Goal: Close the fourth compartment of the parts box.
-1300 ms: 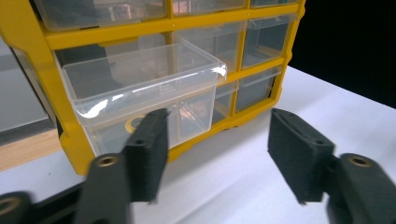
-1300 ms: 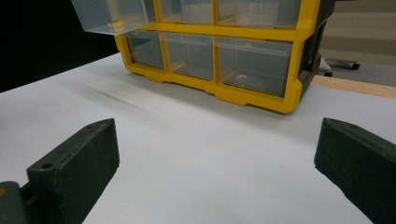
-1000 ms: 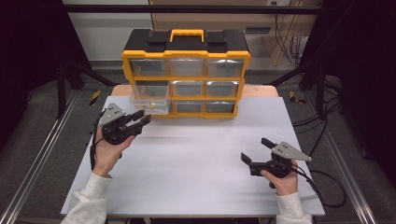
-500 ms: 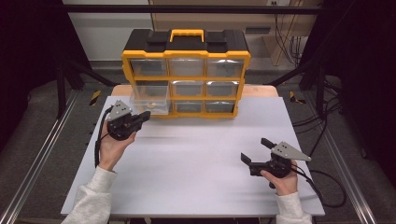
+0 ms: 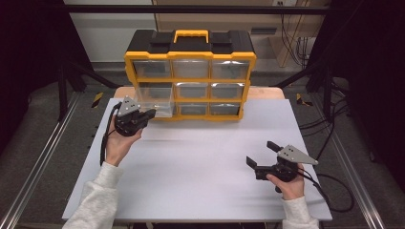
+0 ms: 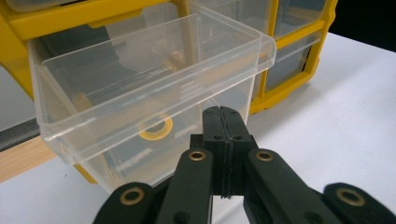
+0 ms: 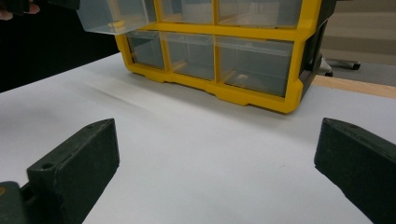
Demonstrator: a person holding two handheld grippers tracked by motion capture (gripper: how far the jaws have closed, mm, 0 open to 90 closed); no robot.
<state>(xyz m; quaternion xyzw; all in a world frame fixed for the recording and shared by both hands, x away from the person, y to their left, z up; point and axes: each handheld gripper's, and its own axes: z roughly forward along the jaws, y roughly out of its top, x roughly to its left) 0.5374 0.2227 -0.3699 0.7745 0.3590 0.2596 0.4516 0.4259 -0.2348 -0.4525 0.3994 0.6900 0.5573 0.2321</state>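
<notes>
At the lower right of the high view, the right gripper is held over the white table, jaws wide and empty. At the middle left, the left gripper is seen with jaws just pressed together on nothing, just before the pulled-out clear plastic drawer of the yellow-and-black drawer cabinet; a yellow ring is seen inside the drawer.

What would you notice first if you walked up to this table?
The big yellow and black plastic organiser box at the far edge of the white table, with a grid of clear little drawers. One clear plastic drawer at its left side is pulled out, with a small yellow ring inside. The left claw sits shut right in front of it, while the right claw rests open on the table.
</notes>
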